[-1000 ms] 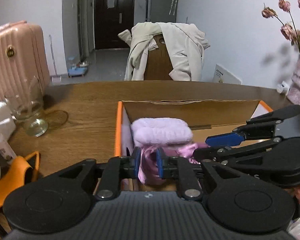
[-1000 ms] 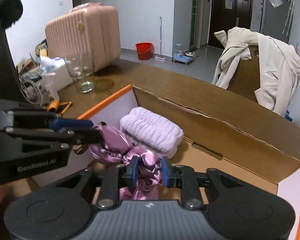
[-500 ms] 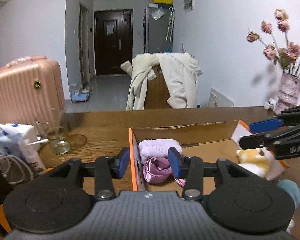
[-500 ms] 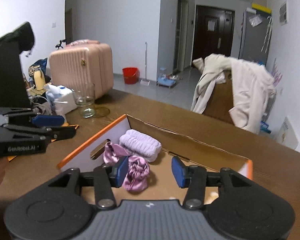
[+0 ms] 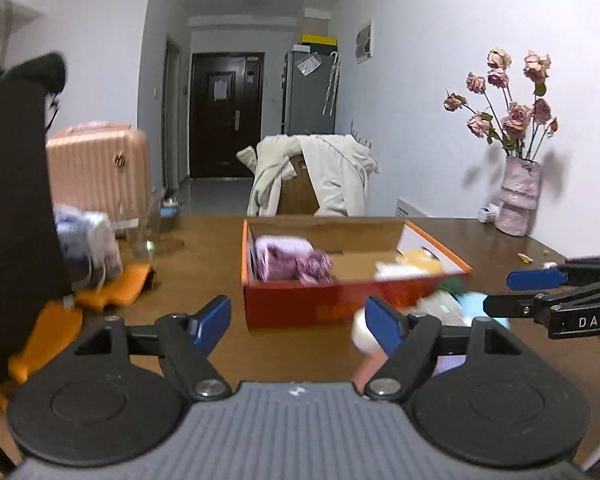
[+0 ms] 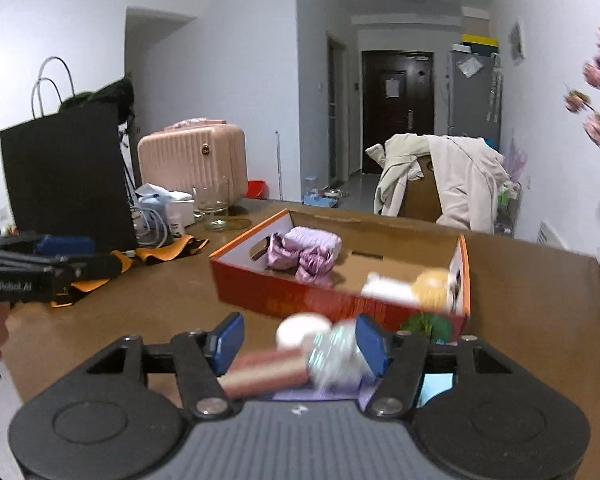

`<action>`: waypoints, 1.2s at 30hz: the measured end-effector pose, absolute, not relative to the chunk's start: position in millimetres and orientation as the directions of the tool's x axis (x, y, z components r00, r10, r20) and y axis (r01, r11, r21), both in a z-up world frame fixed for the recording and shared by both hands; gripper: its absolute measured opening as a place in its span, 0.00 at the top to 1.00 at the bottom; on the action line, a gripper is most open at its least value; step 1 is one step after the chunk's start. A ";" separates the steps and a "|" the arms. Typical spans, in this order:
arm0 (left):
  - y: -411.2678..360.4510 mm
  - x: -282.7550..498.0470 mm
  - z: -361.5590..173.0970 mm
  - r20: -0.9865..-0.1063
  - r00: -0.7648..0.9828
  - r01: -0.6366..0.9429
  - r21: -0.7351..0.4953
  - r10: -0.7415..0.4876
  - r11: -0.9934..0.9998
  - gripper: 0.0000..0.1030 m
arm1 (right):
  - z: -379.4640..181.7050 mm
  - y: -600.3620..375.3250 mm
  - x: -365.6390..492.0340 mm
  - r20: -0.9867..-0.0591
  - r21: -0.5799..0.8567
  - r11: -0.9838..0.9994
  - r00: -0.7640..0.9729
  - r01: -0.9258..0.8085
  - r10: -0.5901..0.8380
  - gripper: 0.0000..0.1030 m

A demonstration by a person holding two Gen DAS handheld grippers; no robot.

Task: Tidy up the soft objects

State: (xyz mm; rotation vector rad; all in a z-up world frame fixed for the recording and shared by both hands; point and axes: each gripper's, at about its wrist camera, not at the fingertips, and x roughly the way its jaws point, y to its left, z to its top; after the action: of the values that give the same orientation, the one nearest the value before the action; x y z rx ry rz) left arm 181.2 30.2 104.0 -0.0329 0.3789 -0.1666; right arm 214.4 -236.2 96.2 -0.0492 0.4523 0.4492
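An orange box [image 5: 340, 304] [image 6: 300, 296] stands on the wooden table. Inside at its left end lie a folded lilac towel [image 5: 278, 246] [image 6: 316, 238] and a pink satin cloth [image 5: 312, 268] [image 6: 314, 266]. A yellow and white plush toy [image 5: 412, 266] [image 6: 416, 286] lies at its right end. My left gripper [image 5: 298, 326] is open and empty, pulled back in front of the box. My right gripper [image 6: 296, 346] is open and empty, above blurred soft things [image 6: 308, 354] lying in front of the box. The right gripper also shows at the right edge of the left wrist view [image 5: 536, 292].
A black bag [image 6: 64, 176] stands at the left. Orange cloth [image 5: 112, 288], a glass [image 6: 214, 206] and white items [image 6: 160, 208] lie beside it. A vase of flowers [image 5: 518, 196] stands at the back right. A chair with a coat [image 5: 312, 180] is behind the table.
Both grippers let go of the pink satin cloth, opened wide and pulled back out of the box. The cloth now lies in the box beside the towel.
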 end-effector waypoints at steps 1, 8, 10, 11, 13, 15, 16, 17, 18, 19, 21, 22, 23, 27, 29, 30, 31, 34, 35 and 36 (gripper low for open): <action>30.2 171.4 99.7 -0.372 0.913 0.153 -0.076 -0.170 0.985 0.23 | 90.7 -239.2 202.4 -0.426 0.075 0.905 0.807 -0.419 0.409 0.39; 19.5 137.5 72.7 -0.449 0.878 0.138 -0.094 -0.166 0.986 0.23 | 62.0 -253.8 156.7 -0.425 0.190 0.903 0.797 -0.385 0.429 0.39; 15.6 135.6 68.2 -0.465 0.868 0.141 -0.105 -0.174 0.984 0.23 | 57.6 -255.8 152.2 -0.423 0.203 0.904 0.799 -0.376 0.427 0.39; 13.3 135.5 67.3 -0.467 0.865 0.149 -0.111 -0.184 0.983 0.23 | 56.5 -256.8 152.5 -0.421 0.208 0.905 0.801 -0.371 0.426 0.39; 6.8 136.4 65.7 -0.470 0.859 0.163 -0.121 -0.201 0.979 0.23 | 53.4 -260.4 151.2 -0.418 0.226 0.905 0.803 -0.361 0.424 0.39; -0.1 143.1 63.7 -0.476 0.848 0.184 -0.146 -0.232 0.972 0.21 | 51.5 -263.3 152.1 -0.414 0.246 0.902 0.804 -0.354 0.428 0.40; -5.7 149.0 63.2 -0.479 0.843 0.189 -0.163 -0.245 0.968 0.21 | 50.4 -264.7 153.9 -0.412 0.255 0.902 0.805 -0.349 0.428 0.40; -11.5 155.0 61.9 -0.481 0.841 0.190 -0.170 -0.249 0.967 0.21 | 49.3 -266.1 156.1 -0.411 0.263 0.902 0.806 -0.342 0.426 0.40; -19.1 161.9 60.6 -0.481 0.841 0.193 -0.163 -0.249 0.968 0.21 | 48.5 -267.2 159.0 -0.412 0.270 0.903 0.807 -0.334 0.422 0.40; -27.4 168.9 58.9 -0.478 0.843 0.200 -0.147 -0.246 0.969 0.21 | 48.0 -268.1 162.4 -0.414 0.275 0.905 0.809 -0.326 0.417 0.40; -41.4 182.5 55.1 -0.476 0.847 0.208 -0.114 -0.238 0.971 0.21 | 47.6 -269.7 168.6 -0.416 0.278 0.908 0.813 -0.313 0.408 0.40; -46.7 189.9 52.5 -0.482 0.843 0.213 -0.108 -0.239 0.971 0.21 | 47.4 -270.7 171.6 -0.416 0.280 0.909 0.815 -0.307 0.403 0.40; -49.6 196.7 50.4 -0.492 0.838 0.212 -0.108 -0.237 0.971 0.21 | 47.1 -272.0 174.6 -0.417 0.282 0.911 0.816 -0.301 0.399 0.40; -44.5 218.4 38.0 -0.518 0.821 0.188 -0.148 -0.238 0.971 0.23 | 43.5 -275.4 187.5 -0.434 0.287 0.918 0.818 -0.273 0.379 0.40; -35.6 227.4 31.7 -0.530 0.815 0.163 -0.175 -0.232 0.971 0.30 | 40.1 -274.5 194.9 -0.447 0.290 0.919 0.812 -0.266 0.376 0.40; -29.8 231.2 28.6 -0.535 0.812 0.153 -0.191 -0.233 0.970 0.33 | 38.6 -272.4 199.0 -0.454 0.290 0.919 0.808 -0.265 0.376 0.40; -23.2 234.0 26.2 -0.537 0.809 0.146 -0.212 -0.240 0.966 0.35 | 36.9 -269.6 203.5 -0.459 0.290 0.919 0.803 -0.267 0.379 0.40; -1.5 237.7 22.4 -0.526 0.814 0.123 -0.256 -0.245 0.959 0.39 | 34.0 -257.7 216.3 -0.468 0.290 0.913 0.790 -0.288 0.398 0.40; 5.3 238.0 22.0 -0.525 0.820 0.108 -0.249 -0.228 0.962 0.40 | 34.0 -253.1 220.3 -0.466 0.291 0.909 0.785 -0.298 0.407 0.40; 12.7 238.3 21.4 -0.525 0.827 0.089 -0.236 -0.204 0.968 0.41 | 34.4 -247.7 224.8 -0.465 0.292 0.904 0.780 -0.312 0.419 0.40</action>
State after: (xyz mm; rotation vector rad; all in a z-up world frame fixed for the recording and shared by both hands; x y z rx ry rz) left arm 238.3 12.7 21.4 -0.2054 0.5780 -0.1565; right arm 224.8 -247.7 34.4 0.2044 0.5489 0.3978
